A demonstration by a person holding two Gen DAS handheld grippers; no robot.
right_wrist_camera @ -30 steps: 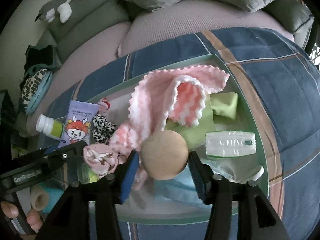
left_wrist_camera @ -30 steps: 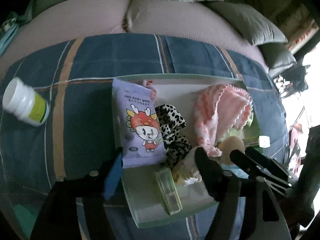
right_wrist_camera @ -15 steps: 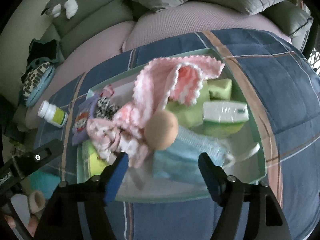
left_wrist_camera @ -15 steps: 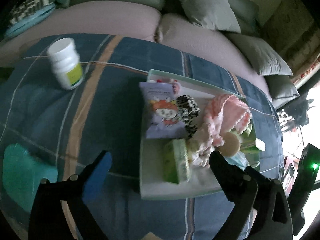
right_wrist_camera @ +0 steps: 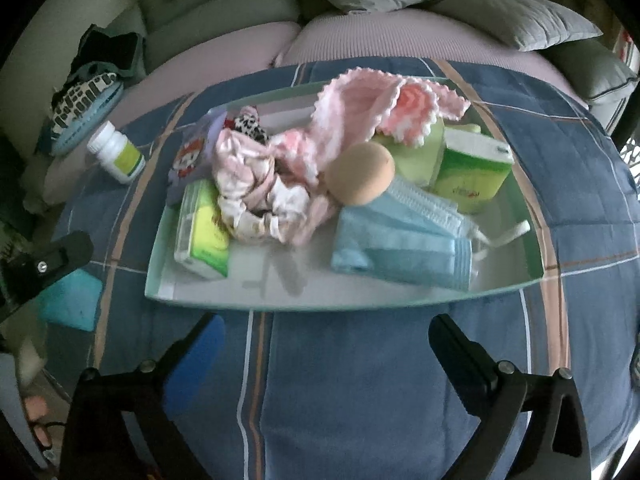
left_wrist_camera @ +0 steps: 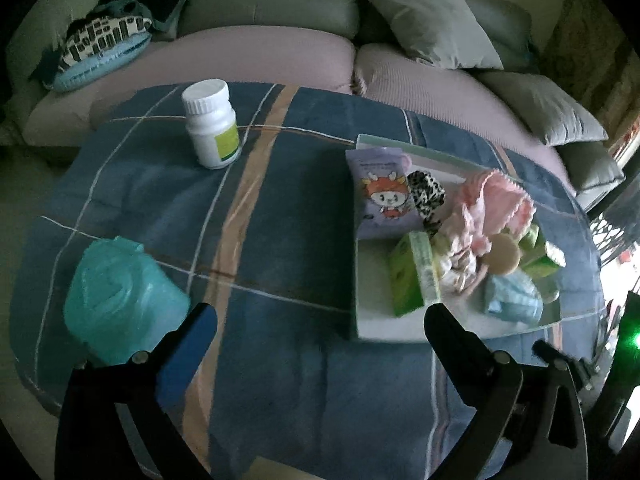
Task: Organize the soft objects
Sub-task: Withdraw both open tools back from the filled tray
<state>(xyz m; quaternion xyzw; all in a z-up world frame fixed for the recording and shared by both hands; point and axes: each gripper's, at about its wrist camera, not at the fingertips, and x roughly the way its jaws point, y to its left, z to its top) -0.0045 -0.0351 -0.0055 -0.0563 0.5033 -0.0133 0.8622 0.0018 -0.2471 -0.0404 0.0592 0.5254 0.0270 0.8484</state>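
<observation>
A pale green tray (right_wrist_camera: pixel 280 300) on the blue plaid blanket holds a pink knitted cloth (right_wrist_camera: pixel 360 108), a crumpled pink-white cloth (right_wrist_camera: pixel 256 188), a tan ball (right_wrist_camera: pixel 360 174), blue face masks (right_wrist_camera: pixel 400 240), tissue packs (right_wrist_camera: pixel 472 168), a wipes pack (left_wrist_camera: pixel 384 200) and a leopard scrunchie (left_wrist_camera: pixel 426 194). My right gripper (right_wrist_camera: pixel 324 352) is open and empty, just in front of the tray's near edge. My left gripper (left_wrist_camera: pixel 320 332) is open and empty, above the blanket to the left of the tray (left_wrist_camera: pixel 360 280).
A white pill bottle (left_wrist_camera: pixel 212 124) stands on the blanket at the far left. A teal plastic bag roll (left_wrist_camera: pixel 120 292) lies by my left finger. Sofa cushions and pillows (left_wrist_camera: pixel 436 28) lie behind.
Both grippers have pulled back from the tray and opened wide. The right gripper has let go of the tan ball, which now rests in the tray. The left view has swung left.
</observation>
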